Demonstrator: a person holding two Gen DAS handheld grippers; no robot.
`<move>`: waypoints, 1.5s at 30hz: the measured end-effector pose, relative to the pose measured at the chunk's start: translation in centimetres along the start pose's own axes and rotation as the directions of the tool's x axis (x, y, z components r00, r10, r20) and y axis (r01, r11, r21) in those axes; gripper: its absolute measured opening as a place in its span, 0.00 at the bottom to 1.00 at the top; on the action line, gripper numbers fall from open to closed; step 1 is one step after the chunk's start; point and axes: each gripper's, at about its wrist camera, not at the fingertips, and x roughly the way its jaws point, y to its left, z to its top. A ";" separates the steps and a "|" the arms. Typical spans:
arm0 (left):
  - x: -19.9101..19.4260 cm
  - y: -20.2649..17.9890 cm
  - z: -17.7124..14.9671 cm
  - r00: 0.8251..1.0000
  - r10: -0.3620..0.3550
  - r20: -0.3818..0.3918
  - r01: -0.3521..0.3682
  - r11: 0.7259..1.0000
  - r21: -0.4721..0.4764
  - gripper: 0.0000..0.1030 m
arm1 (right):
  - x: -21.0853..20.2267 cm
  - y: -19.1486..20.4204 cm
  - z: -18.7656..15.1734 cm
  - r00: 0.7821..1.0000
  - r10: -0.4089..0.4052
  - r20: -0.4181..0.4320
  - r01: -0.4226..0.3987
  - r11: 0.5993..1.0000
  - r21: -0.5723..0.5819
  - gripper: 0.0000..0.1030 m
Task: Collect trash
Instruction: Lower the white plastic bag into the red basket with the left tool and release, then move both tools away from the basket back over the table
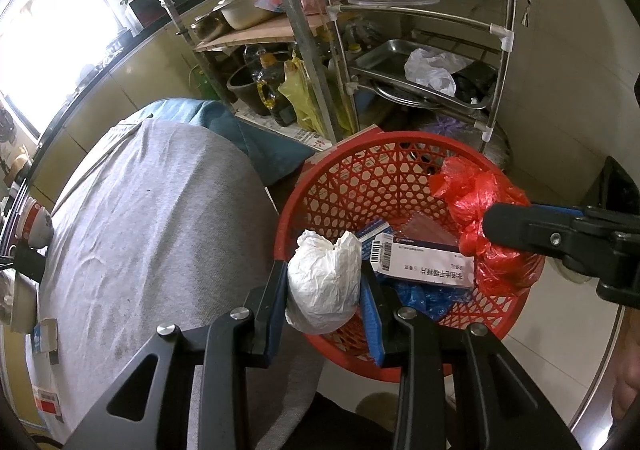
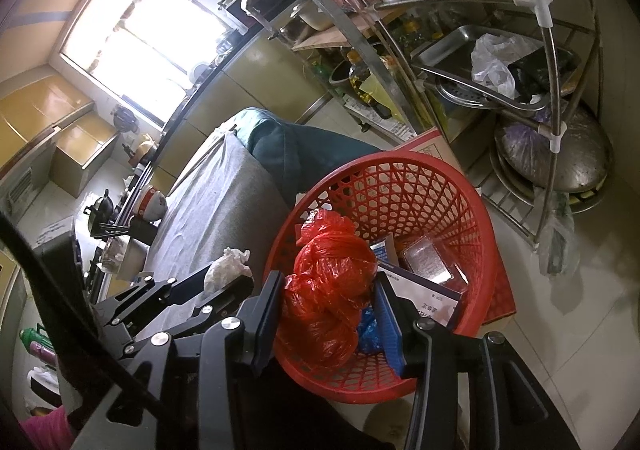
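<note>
My left gripper (image 1: 323,274) is shut on a crumpled white paper ball (image 1: 324,290), which hangs over the near left rim of a red mesh basket (image 1: 400,139). My right gripper (image 2: 329,282) is shut on a bunched red plastic bag (image 2: 326,290) and holds it above the same red mesh basket (image 2: 400,158). In the left wrist view the red plastic bag (image 1: 476,209) hangs at the basket's right side. Inside the basket lie a white medicine box (image 1: 424,264), blue wrappers (image 1: 432,296) and a clear blister pack (image 2: 428,262).
A grey cloth (image 1: 152,230) covers the surface left of the basket, with teal fabric (image 1: 224,121) behind it. A steel rack (image 1: 420,13) crowded with pans, trays and bottles stands behind the basket. A cardboard box (image 2: 436,145) sits against the basket on the tiled floor (image 2: 560,350).
</note>
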 end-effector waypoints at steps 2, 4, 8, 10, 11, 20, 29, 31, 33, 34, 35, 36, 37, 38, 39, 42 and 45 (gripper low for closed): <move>0.0 0.0 0.0 1.000 0.000 0.000 0.000 1.000 0.000 0.35 | 0.0 -0.1 0.0 1.000 0.000 -0.002 0.000 1.000 0.000 0.46; 0.1 0.0 -0.1 1.000 0.000 -0.003 0.000 1.000 0.000 0.35 | 0.1 -0.2 0.0 1.000 0.000 -0.003 0.000 1.000 0.003 0.46; 0.3 0.0 -0.1 1.000 0.000 -0.008 0.000 1.000 -0.002 0.35 | 0.1 -0.3 -0.1 1.000 -0.005 -0.007 0.005 1.000 0.008 0.46; 0.3 0.0 -0.1 1.000 0.002 -0.008 -0.002 1.000 -0.002 0.36 | 0.2 -0.4 -0.2 1.000 -0.009 -0.007 0.009 1.000 0.010 0.47; 0.4 0.0 -0.1 1.000 0.003 -0.007 -0.003 1.000 -0.002 0.36 | 0.2 -0.4 -0.2 1.000 -0.010 -0.009 0.010 1.000 0.013 0.47; 0.4 0.2 -0.1 1.000 -0.003 0.001 0.003 1.000 -0.014 0.38 | 0.4 -0.6 -0.2 1.000 -0.023 -0.016 0.023 0.999 0.030 0.48; -0.1 0.7 -0.1 1.000 -0.011 0.012 0.012 0.999 -0.031 0.50 | 0.2 -1.3 0.0 1.000 -0.009 -0.001 0.009 0.997 0.072 0.58; -0.3 0.7 0.0 1.000 -0.011 0.019 0.011 0.999 -0.030 0.50 | 0.0 -1.0 0.1 1.000 -0.011 0.011 0.011 0.998 0.062 0.59; -0.5 0.8 0.0 1.000 -0.014 0.023 0.015 0.999 -0.034 0.50 | -0.1 -0.7 0.1 1.000 -0.015 0.015 0.014 0.998 0.057 0.59; -0.6 0.9 0.0 1.000 -0.016 0.025 0.016 0.999 -0.037 0.50 | -0.1 -0.6 0.1 1.000 -0.014 0.016 0.013 0.998 0.054 0.59; -0.7 1.0 0.0 1.000 -0.016 0.027 0.017 0.999 -0.039 0.50 | -0.1 -0.5 0.2 1.000 -0.013 0.015 0.012 0.999 0.052 0.59; -0.8 1.1 0.0 0.999 -0.016 0.028 0.017 0.999 -0.042 0.50 | -0.1 -0.4 0.1 1.000 -0.012 0.015 0.012 0.999 0.049 0.59; -0.9 1.2 0.0 0.999 -0.015 0.029 0.017 0.999 -0.045 0.51 | -0.1 -0.2 0.1 1.000 -0.014 0.014 0.013 0.999 0.044 0.59; -1.0 1.3 0.0 0.999 -0.016 0.030 0.018 0.999 -0.048 0.52 | -0.1 -0.1 0.1 1.000 -0.014 0.013 0.013 0.999 0.040 0.59; -1.2 1.5 0.0 0.999 -0.017 0.031 0.018 0.998 -0.052 0.59 | -0.1 0.1 0.1 1.000 -0.012 0.012 0.012 0.999 0.037 0.59; -2.0 2.1 -0.1 0.998 -0.013 0.057 0.017 0.998 -0.068 0.66 | -0.2 0.7 0.2 1.000 -0.011 0.015 0.011 1.000 0.021 0.59; -2.8 2.6 0.0 0.997 -0.013 0.074 0.018 0.997 -0.074 0.66 | -0.2 1.2 0.1 1.000 -0.012 0.015 0.012 1.000 0.006 0.59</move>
